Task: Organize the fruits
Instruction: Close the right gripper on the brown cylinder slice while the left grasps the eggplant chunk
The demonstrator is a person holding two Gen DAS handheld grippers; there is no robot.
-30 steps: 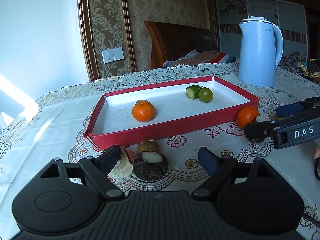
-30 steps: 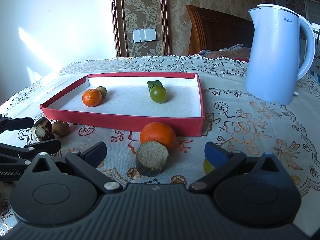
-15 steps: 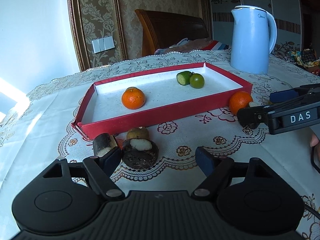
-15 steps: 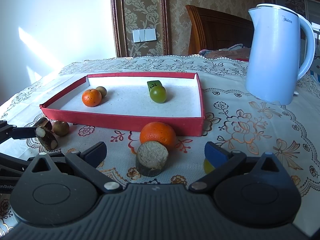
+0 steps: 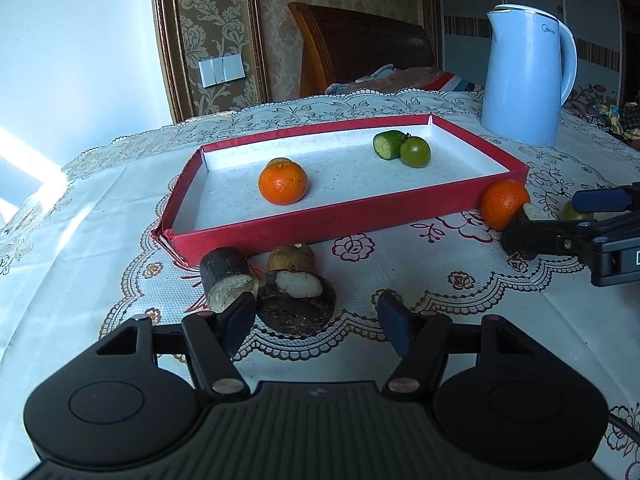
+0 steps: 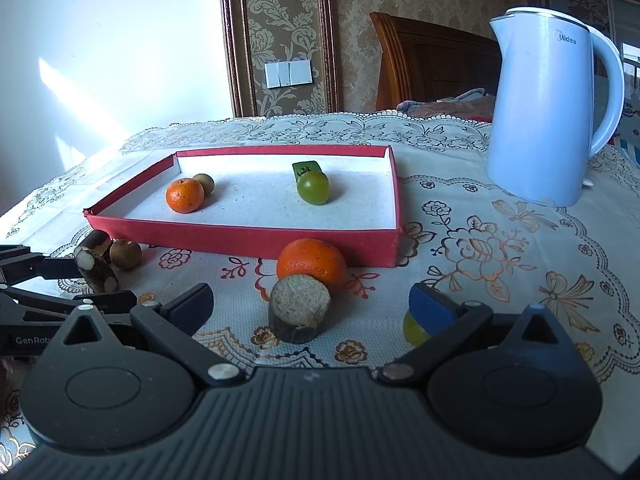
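Closing left gripper [image 5: 316,320] brackets dark halved fruit [image 5: 296,300], pads not yet pressing. Right gripper [image 6: 312,304] wide open around cut stub [image 6: 299,307]. Red tray [image 5: 352,222] just behind.

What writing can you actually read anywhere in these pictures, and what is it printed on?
"Midea": on the blue kettle, near its top.
"GenRob", cut off: on the left tongs, seen from the right camera.
"D", cut off at the edge: white label on the right tongs.
Nothing else is legible.

A yellow-green fruit [image 6: 414,328] sits mostly hidden behind the right gripper's [image 6: 312,304] blue pad
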